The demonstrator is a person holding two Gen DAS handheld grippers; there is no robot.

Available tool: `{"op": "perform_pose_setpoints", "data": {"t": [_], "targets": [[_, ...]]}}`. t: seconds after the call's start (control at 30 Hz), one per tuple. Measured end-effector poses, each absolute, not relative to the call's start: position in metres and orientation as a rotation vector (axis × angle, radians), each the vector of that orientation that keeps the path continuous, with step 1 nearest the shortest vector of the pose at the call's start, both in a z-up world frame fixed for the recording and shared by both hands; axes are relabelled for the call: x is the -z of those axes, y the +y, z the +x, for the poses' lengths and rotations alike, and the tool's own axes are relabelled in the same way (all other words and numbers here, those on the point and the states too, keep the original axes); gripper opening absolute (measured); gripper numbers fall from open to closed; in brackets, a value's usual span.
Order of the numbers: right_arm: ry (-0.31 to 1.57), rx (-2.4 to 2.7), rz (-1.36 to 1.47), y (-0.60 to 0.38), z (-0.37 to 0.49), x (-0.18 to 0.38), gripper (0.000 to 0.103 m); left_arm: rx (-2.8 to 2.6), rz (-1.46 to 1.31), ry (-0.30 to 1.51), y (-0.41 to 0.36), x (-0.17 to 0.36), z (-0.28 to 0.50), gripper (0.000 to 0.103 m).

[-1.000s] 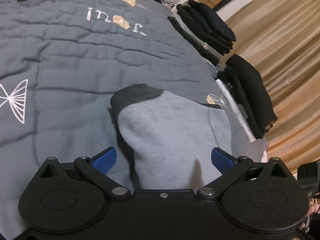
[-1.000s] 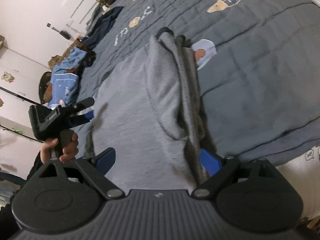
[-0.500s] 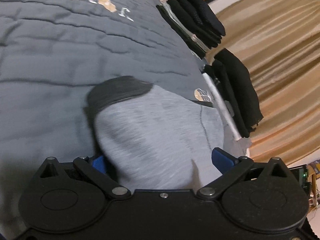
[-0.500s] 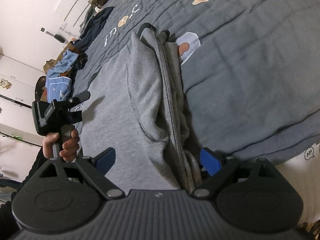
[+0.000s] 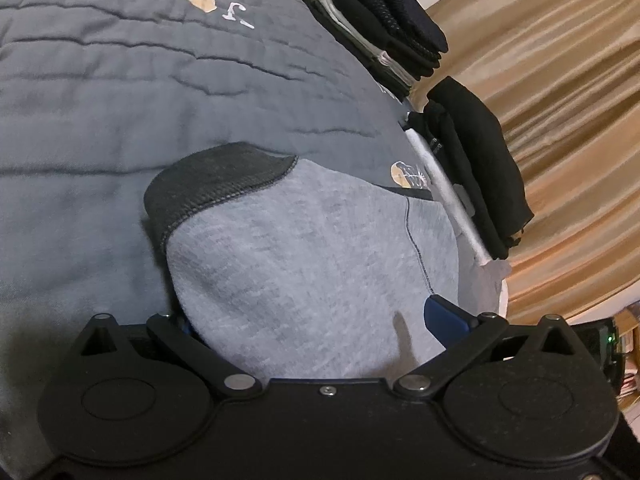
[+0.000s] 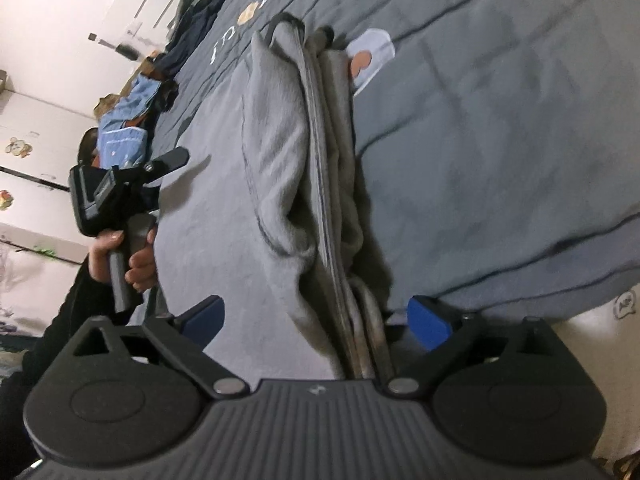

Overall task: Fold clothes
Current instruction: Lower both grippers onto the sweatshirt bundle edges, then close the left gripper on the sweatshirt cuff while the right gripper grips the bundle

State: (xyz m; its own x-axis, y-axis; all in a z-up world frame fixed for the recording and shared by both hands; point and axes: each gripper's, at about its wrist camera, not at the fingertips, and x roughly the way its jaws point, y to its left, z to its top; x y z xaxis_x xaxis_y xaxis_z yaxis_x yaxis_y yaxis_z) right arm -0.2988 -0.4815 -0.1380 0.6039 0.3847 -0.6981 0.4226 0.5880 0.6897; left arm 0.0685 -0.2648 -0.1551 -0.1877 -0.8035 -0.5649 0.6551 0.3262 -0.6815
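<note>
My left tongs [image 5: 310, 318] and right tongs [image 6: 316, 320] both gape wide, the grey sweatshirt [image 5: 304, 264] bunched between their fingers at the bed's [image 5: 120, 100] near edge. Beyond, folded black clothes [image 5: 480, 160] line the curtain-side edge.

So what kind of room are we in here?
Most likely a bedroom. The grey sweater lies on a quilted grey bedspread, folded black clothes are stacked along its edge, and tan curtains hang beside it.
</note>
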Motion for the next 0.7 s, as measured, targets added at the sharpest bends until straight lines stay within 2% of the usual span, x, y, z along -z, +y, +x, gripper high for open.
{"op": "perform_pose_setpoints", "data": {"t": [0.6,0.7], "targets": [[1.102,-0.323,1.028,-0.483,-0.265,0.155,0.103,1.326,-0.176,1.169,-0.265,0.156,0.069,0.102],[1.122,-0.33,0.962,-0.473,-0.259,0.157,0.103,1.331,-0.182,1.166,-0.265,0.157,0.07,0.102]]}}
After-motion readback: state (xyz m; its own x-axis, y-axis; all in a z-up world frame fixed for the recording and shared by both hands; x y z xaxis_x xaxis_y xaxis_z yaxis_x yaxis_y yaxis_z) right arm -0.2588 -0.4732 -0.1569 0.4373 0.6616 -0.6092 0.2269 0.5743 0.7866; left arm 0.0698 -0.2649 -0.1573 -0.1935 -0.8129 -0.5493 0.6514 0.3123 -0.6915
